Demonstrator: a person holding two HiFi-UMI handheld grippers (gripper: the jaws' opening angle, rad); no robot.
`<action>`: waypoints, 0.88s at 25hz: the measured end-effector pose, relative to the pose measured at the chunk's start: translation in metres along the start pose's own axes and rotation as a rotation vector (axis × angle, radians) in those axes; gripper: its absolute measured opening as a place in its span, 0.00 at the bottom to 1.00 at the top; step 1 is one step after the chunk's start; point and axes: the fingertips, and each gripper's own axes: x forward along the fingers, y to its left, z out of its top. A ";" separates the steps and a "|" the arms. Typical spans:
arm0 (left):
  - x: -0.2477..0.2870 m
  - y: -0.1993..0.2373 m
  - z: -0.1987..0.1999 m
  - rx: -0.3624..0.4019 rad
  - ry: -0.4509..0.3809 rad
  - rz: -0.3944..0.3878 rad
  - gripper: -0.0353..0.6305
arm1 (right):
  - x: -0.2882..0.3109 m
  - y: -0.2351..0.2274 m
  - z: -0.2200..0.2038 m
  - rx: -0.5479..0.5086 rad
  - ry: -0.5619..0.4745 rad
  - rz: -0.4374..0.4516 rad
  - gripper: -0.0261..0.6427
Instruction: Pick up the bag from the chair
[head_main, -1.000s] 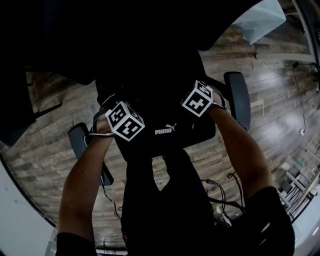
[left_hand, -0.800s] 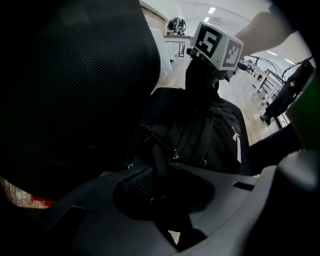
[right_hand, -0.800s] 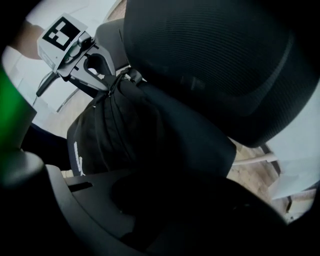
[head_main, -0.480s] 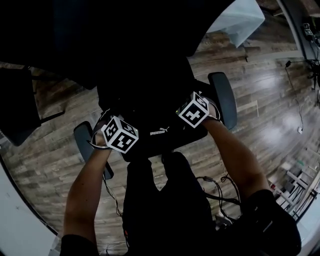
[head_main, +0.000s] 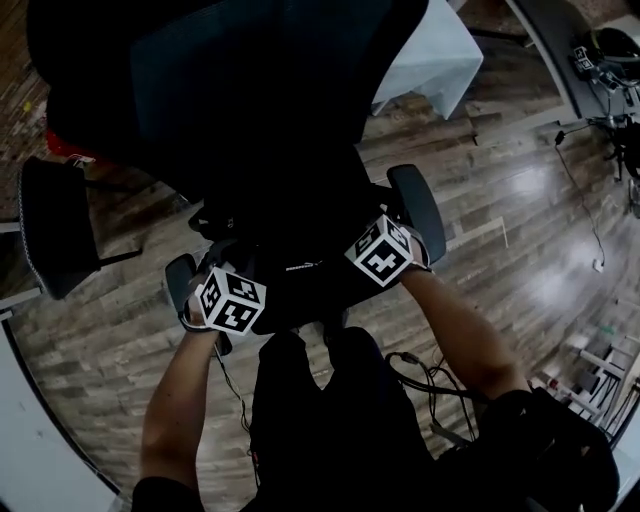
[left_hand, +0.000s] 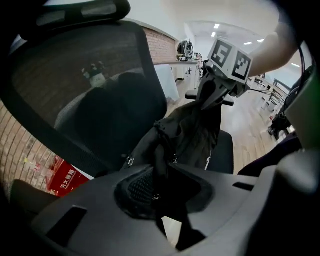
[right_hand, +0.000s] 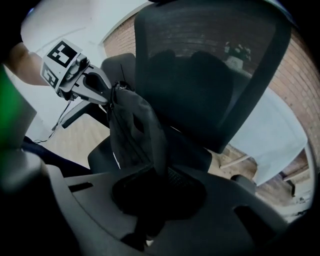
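- Two thin pinches carry all the weight. The left gripper (left_hand: 161, 196) is narrow; its jaws have just been closing and grip a fold of the bag (left_hand: 192, 132) at its left top edge.
- The bag hangs stretched between both grippers, over the seat (left_hand: 227, 150) of the chair (head_main: 240, 90). Can't tell if its bottom is clear of the seat.
- The right gripper (right_hand: 150, 200) is nearly together; its jaws have just been closing and clamp a fold at the bag's right end.
- Risk: the folds look thin and slick, so either could slide out under load. The bag would then swing from one gripper or drop to the seat.
- Risk: a loose hanging part could snag the armrest (head_main: 418, 210), and an uneven lift would tip the bag.
- Risk: cables (head_main: 432, 378) lie by the person's legs, a trip hazard on stepping back.
- Room, left to right: second chair (head_main: 55, 235), wood plank floor (head_main: 500, 230), white cloth (head_main: 430, 60).
- Behind the chair are a red box (left_hand: 67, 180) and a brick wall (right_hand: 300, 75).
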 end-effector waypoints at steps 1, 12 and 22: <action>-0.010 0.003 0.006 -0.003 -0.014 0.011 0.18 | -0.009 0.001 0.005 -0.005 -0.015 -0.008 0.10; -0.107 0.019 0.070 -0.006 -0.168 0.131 0.18 | -0.125 -0.014 0.066 -0.074 -0.147 -0.113 0.10; -0.175 0.021 0.121 -0.041 -0.263 0.219 0.18 | -0.204 -0.020 0.089 -0.104 -0.239 -0.171 0.10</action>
